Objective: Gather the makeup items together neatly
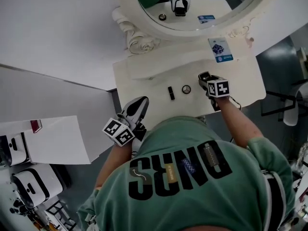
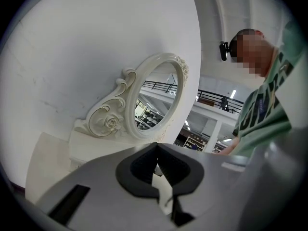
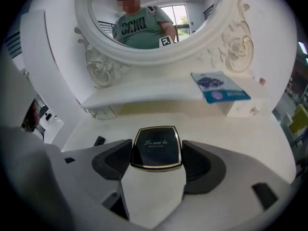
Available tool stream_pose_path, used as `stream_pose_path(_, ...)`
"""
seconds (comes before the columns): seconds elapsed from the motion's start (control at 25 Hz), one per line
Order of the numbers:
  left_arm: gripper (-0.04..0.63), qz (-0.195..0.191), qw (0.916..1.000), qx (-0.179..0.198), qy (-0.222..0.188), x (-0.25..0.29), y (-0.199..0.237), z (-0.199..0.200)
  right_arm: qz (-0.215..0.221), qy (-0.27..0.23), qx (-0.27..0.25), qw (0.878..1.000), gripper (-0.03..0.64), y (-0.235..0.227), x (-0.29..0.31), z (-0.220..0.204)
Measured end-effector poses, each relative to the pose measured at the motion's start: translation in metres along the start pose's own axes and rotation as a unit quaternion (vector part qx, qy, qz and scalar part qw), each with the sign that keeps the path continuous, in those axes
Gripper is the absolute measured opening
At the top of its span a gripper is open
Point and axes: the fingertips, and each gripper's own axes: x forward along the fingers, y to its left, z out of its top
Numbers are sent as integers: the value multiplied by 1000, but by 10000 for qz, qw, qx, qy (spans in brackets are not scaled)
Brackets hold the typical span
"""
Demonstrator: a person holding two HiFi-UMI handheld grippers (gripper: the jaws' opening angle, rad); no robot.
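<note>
Makeup items lie apart on the white dressing table (image 1: pixel 154 94). A small black stick (image 1: pixel 171 93) and a small round ring-like piece (image 1: pixel 186 89) sit just beside each other near the front edge. The black square compact with a gold rim (image 3: pixel 157 148) is clamped between the pads of the right gripper (image 3: pixel 156 159), over the table's right part and near those 2. Whether the compact is clear of the surface I cannot tell.

The left gripper (image 2: pixel 156 170) has its jaws closed together on nothing and hangs off the table's left front corner, facing the ornate white oval mirror (image 2: pixel 156 97). A blue-and-white card (image 3: pixel 220 87) rests on the raised shelf under the mirror.

I judge the step in hand to be bringing the compact to the other 2 pieces. The next move calls for setting it flat beside them, edges squared, without nudging the round piece, and then easing the jaws apart.
</note>
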Motion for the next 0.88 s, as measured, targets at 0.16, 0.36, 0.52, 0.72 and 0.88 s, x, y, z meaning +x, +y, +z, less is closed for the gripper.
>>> stream_pose_path(0.16,2,-29,9999,-14,97,-14,2,-2,-324,367,170,9987,315,-3,21,-47)
stream_pose_path(0.36,2,16,10000,-1,87,-31,7,-5,-521,646,-41,9965,316,-6,33,-68)
stream_pose_path(0.52,2,13,10000,-6,-17,-38,6,-7,-215,629,-16,9978,328,1,28,-60)
stream_pose_path(0.72,2,-111,9998,146,-79,-36,-2,-13,-125,26,-211,9997,331,-5,-13,-16)
stream_pose_path(0.88,2,-163,9997,198,-49,-21,-10,-16,-98,-306,-633,9975,331,-19,-48,14)
